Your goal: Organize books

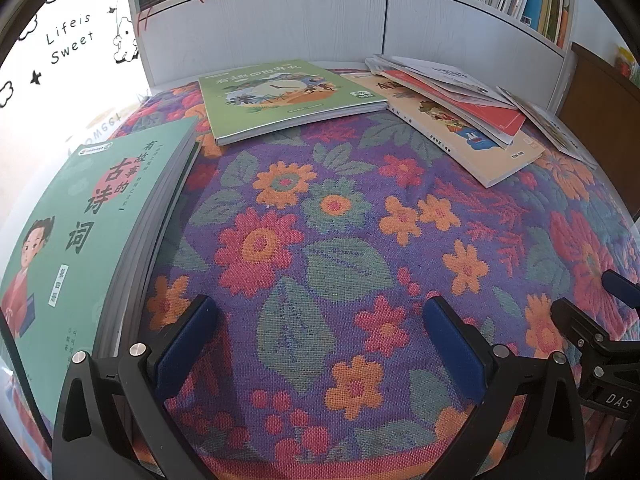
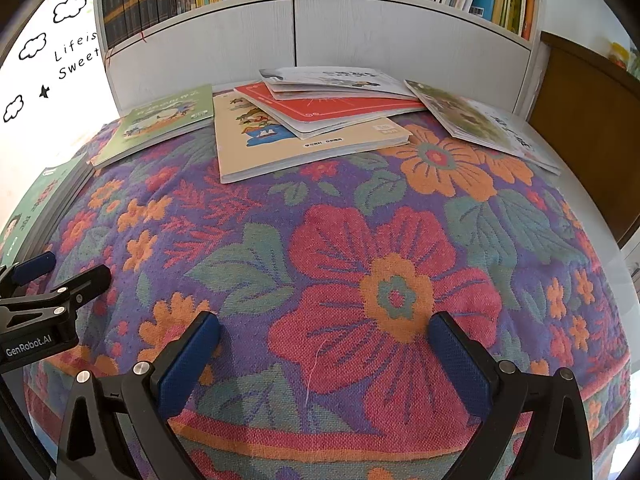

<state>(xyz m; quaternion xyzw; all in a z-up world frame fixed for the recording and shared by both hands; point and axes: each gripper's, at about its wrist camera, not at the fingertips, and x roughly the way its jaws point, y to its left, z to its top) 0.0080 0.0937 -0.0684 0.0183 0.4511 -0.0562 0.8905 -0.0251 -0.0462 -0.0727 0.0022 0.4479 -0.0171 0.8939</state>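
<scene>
A flowered cloth (image 2: 360, 240) covered the surface, and everything else sat around it. Behind the cloth stood a white bookshelf (image 2: 400, 28) packed with upright books. At the cloth's far edge lay a cream book (image 2: 280, 148), with a red book (image 2: 332, 110) and a thin grey booklet (image 2: 332, 78) piled on top of it. Just left of that pile a green book (image 1: 280, 96) lay flat. To the pile's right was a pale picture book (image 2: 480, 124), partly off the cloth. A teal stack of books (image 1: 80, 220) sat at the cloth's left edge. Over the cloth's near edge, the left claw (image 1: 320, 320) and right claw (image 2: 324, 332) both hung spread wide, gripping nothing.
</scene>
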